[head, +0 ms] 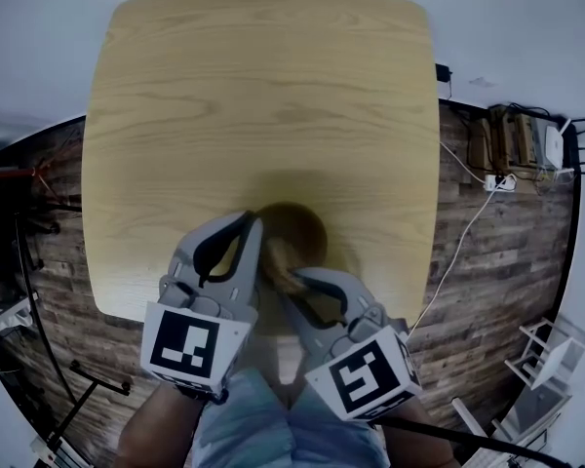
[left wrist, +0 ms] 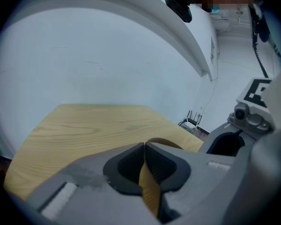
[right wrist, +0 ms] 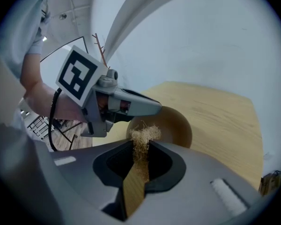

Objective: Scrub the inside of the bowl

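Observation:
A brown wooden bowl (head: 302, 224) sits on the light wood table (head: 263, 96) near its front edge. My left gripper (head: 253, 226) is shut on the bowl's left rim; in the left gripper view the thin tan wall (left wrist: 150, 186) runs between the closed jaws of the left gripper (left wrist: 144, 146). My right gripper (head: 297, 279) is shut on a wooden-handled scrubbing brush (head: 279, 257). In the right gripper view the brush's pale fibre tuft (right wrist: 143, 135) sticks out beyond the right gripper (right wrist: 140, 146), level with the near rim of the bowl (right wrist: 175, 125), and the left gripper (right wrist: 126, 104) is just behind it.
The table takes up most of the head view, with a white wall behind it. Dark plank floor surrounds it. Cables and a power strip (head: 497, 181) lie to the right, a white rack (head: 551, 354) at the lower right, and dark metal stand legs (head: 39, 213) at the left.

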Motion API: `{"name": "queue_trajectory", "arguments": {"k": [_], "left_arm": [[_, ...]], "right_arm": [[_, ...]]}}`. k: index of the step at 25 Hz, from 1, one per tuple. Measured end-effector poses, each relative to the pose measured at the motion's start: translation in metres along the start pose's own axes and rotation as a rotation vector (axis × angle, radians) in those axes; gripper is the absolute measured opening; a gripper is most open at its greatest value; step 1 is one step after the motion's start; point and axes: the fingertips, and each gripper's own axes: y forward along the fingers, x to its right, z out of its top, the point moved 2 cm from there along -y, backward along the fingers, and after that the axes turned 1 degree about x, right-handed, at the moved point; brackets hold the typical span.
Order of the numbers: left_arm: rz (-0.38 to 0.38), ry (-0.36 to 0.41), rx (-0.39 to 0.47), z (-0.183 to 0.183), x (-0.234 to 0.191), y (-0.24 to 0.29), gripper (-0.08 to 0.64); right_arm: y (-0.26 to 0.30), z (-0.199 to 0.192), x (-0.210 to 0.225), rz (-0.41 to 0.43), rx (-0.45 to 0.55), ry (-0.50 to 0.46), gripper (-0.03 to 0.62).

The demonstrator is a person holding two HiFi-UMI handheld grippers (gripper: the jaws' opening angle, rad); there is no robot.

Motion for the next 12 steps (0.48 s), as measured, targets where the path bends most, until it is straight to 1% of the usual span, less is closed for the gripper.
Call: {"name": "queue_trajectory", "arguments": {"k": [2, 5, 12], "left_arm": [[0.002, -0.001, -0.005, -0.003, 0.000, 0.001, 0.032], [0.001, 0.021, -0.011, -0.009, -0.003, 0.000, 0.032], [0.000, 0.010, -0.002, -0.009, -0.004, 0.000, 0.032]], "right_arm": [[0.000, 0.002, -0.007, 0.016, 0.009, 0.002, 0.058], [-0.005, 0.007, -0.014, 0.028, 0.023, -0.004, 0.058], [-0.025, 0.015, -0.026, 0.036, 0.062, -0.012, 0.058]]}}
